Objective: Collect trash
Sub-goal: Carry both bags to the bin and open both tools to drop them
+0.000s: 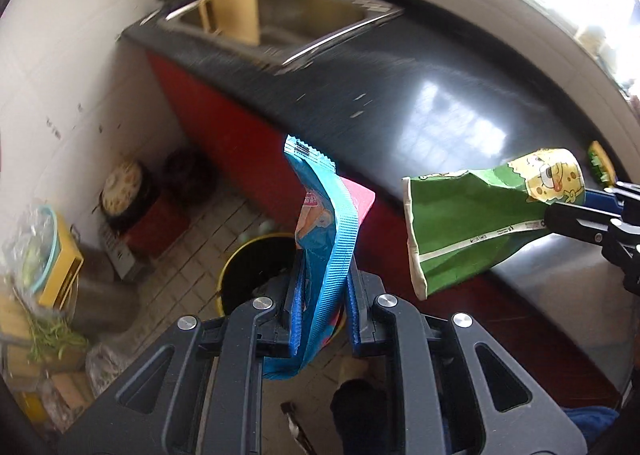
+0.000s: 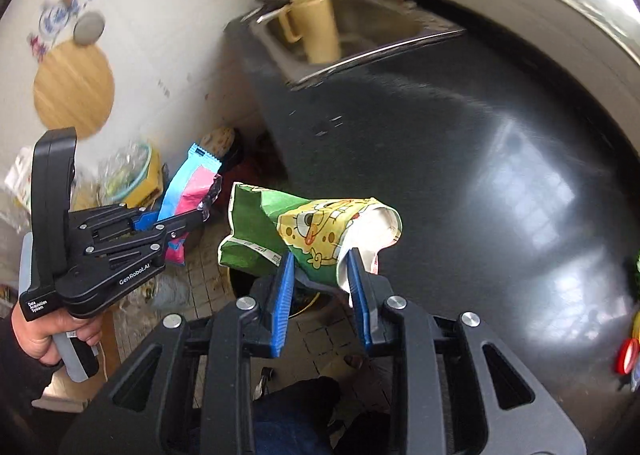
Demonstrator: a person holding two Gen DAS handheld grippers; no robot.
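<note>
My left gripper [image 1: 320, 275] is shut on a blue and pink snack wrapper [image 1: 326, 223] and holds it in the air above a black bin with a yellow rim [image 1: 240, 275] on the floor. My right gripper [image 2: 320, 263] is shut on a green cartoon snack bag [image 2: 304, 231], held just past the counter's front edge. The bin shows under that bag in the right wrist view [image 2: 240, 283]. The left gripper [image 2: 200, 215] and its wrapper [image 2: 188, 191] show at the left of the right wrist view. The right gripper [image 1: 560, 211] and its bag [image 1: 472, 223] show at the right of the left wrist view.
A black countertop [image 1: 400, 95] runs along the right, with a steel sink [image 1: 304, 15] and a yellow jug [image 1: 236, 11] at its far end. Red cabinet fronts [image 1: 216, 127] lie below. Boxes, bags and vegetables [image 1: 48, 275] crowd the floor at the left wall. Small items [image 2: 628, 351] sit at the counter's right edge.
</note>
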